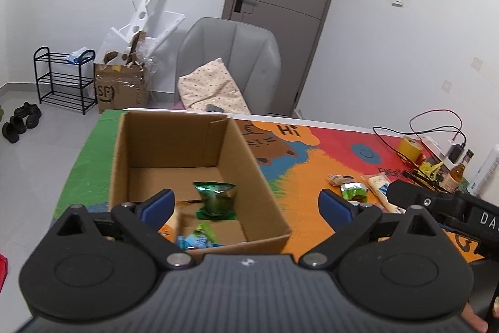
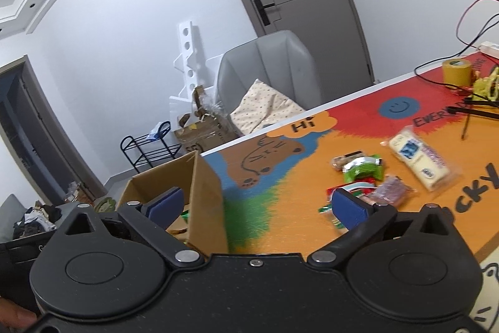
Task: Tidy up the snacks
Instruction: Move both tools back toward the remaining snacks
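Two wide-open, empty grippers hang over a colourful table mat (image 1: 327, 145): the left gripper (image 1: 246, 205) above a cardboard box (image 1: 174, 139) already holding a green packet (image 1: 215, 198), the right gripper (image 2: 262, 205) beside it. Judging by this, loose snacks (image 2: 368, 177) come next, needing a reach rightward and a closing grasp.

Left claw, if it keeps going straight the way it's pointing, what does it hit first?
Probably the dark green snack packet lying inside the open cardboard box. The left claw stands open and empty, aimed down into the box; depth is hard to judge, so the box's near wall could come first.
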A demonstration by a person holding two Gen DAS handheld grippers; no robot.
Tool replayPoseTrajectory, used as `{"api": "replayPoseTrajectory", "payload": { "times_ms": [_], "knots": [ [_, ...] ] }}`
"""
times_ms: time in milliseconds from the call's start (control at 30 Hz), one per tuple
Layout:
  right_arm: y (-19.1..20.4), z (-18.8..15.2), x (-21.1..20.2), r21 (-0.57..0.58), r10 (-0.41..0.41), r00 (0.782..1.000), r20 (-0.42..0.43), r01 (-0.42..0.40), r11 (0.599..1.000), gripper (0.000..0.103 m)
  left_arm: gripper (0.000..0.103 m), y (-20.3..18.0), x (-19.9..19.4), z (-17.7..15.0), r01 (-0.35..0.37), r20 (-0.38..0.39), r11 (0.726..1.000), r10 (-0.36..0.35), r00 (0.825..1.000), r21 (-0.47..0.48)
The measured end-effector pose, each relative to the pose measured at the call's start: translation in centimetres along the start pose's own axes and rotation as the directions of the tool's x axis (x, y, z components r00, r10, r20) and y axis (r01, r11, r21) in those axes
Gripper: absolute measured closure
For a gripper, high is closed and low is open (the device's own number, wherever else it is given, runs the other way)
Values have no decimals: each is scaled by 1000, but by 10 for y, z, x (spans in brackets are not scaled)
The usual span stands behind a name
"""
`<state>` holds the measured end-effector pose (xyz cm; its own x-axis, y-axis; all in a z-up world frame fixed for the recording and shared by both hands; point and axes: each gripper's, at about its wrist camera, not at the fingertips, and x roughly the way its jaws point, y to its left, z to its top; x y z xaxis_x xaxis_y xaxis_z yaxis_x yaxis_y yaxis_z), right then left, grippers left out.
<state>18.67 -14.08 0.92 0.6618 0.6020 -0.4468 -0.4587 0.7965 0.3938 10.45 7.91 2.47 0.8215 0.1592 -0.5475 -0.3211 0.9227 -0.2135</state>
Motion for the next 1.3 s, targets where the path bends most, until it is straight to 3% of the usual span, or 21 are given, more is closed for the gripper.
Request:
{"api": "replayPoseTrajectory", "payload": {
  "times_ms": [1300],
  "knots": [
    [-133, -10, -35, 107, -134, 991, -10, 135, 985, 1, 7, -116, 50, -27, 163, -124, 983, -152, 981, 82]
  ]
}}
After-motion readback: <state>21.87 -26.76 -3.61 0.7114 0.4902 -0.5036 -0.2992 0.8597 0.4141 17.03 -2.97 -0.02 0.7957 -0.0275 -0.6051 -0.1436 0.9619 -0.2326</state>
